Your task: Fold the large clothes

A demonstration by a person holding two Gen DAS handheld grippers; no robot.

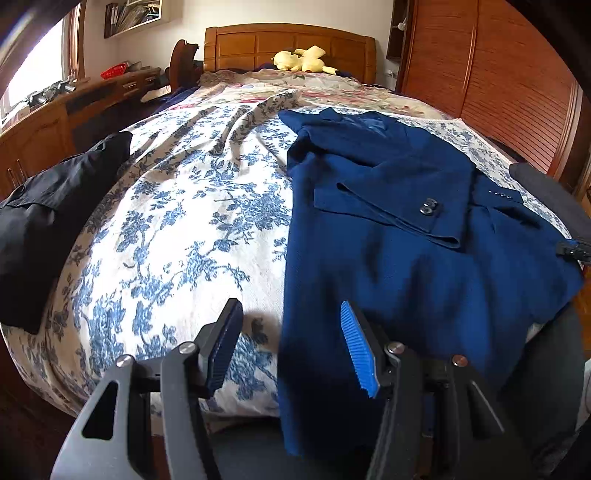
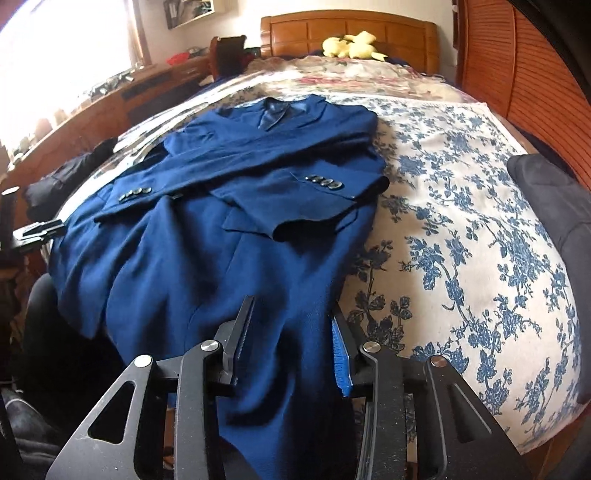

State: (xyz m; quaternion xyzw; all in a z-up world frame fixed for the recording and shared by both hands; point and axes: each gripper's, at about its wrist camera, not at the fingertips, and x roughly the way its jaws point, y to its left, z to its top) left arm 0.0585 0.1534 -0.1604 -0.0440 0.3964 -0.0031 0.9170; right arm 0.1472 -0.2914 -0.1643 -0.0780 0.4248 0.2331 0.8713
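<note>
Your dark blue woven suit jacket (image 2: 236, 229) lies face up on the bed's blue-and-white floral cover (image 2: 461, 236), collar toward the wooden headboard (image 2: 347, 33), both sleeves already crossed over the chest, hem hanging off the near edge of the bed.

Your left gripper (image 1: 291, 343) is spread, straddling the jacket's side edge near the hem: one finger over the floral cover, the other over blue cloth, nothing pinched. Your right gripper (image 2: 291, 343) stands partly spread with hem cloth lying between its fingers; the pads do not look pressed on it yet.

The risks from here, as I judge them: if you close the left gripper where it is, you may catch the bed cover together with the jacket and drag both. If the right one bites only the top layer, the front panel will peel open when you lift. Lifting the two corners unevenly would slide the crossed sleeves off the chest and spoil the fold.
</note>
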